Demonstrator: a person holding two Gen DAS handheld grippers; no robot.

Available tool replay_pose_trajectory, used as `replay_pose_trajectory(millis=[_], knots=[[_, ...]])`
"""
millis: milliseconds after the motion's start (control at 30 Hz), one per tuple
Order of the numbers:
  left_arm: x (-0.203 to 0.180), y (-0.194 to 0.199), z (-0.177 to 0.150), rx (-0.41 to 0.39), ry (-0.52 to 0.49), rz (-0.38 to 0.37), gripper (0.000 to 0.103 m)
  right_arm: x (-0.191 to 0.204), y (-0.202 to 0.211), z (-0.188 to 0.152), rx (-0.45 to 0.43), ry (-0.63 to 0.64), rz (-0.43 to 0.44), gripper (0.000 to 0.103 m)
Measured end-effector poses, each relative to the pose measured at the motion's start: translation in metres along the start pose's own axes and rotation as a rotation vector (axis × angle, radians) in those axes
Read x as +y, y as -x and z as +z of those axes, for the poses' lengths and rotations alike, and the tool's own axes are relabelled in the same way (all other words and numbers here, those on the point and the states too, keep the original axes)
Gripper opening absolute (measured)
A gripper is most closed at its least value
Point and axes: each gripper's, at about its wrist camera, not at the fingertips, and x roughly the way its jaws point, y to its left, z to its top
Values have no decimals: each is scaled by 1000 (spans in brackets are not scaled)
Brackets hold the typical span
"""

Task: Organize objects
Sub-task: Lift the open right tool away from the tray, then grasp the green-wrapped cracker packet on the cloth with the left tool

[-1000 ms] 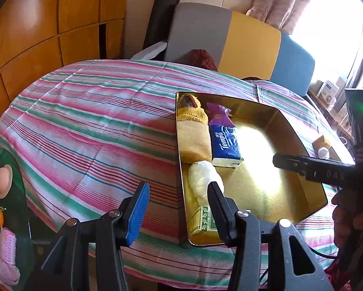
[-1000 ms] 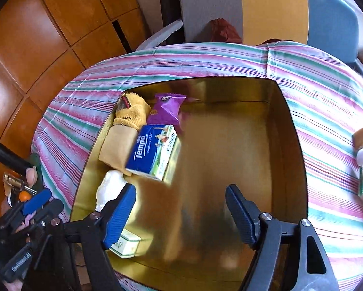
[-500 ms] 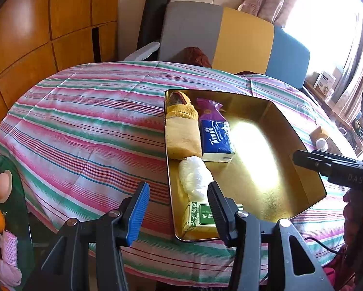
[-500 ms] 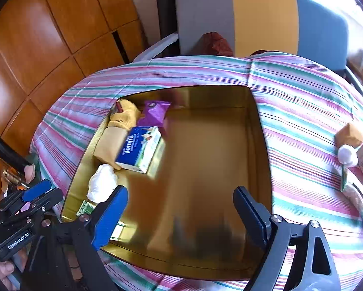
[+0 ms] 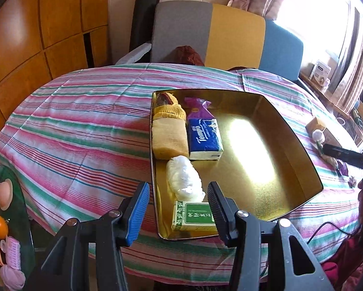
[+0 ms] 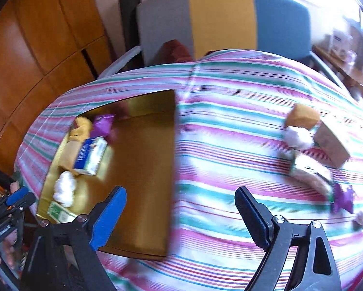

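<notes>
I am looking at a gold tray (image 5: 290, 131) lying on the striped cloth. Along its left wall are lying a yellow knit bundle (image 5: 168, 126), a purple packet (image 5: 198, 109), a blue Tempo tissue pack (image 5: 204, 138), a white bag (image 5: 183, 178) and a green box (image 5: 193, 215).

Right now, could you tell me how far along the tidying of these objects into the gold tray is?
Partly done: the gold tray already holds a tissue pack, yellow cloth, white bag and green box. Nothing is in hand; left gripper and right gripper have open jaws. Left: the loose items on the striped cloth beside the tray.
</notes>
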Motion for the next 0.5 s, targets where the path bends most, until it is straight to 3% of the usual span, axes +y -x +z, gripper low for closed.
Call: replay_pose_trajectory(millis=[500], knots=[[-38, -4, 7, 20, -81, -30, 50, -162, 57, -6, -114, -289, -210, 95]])
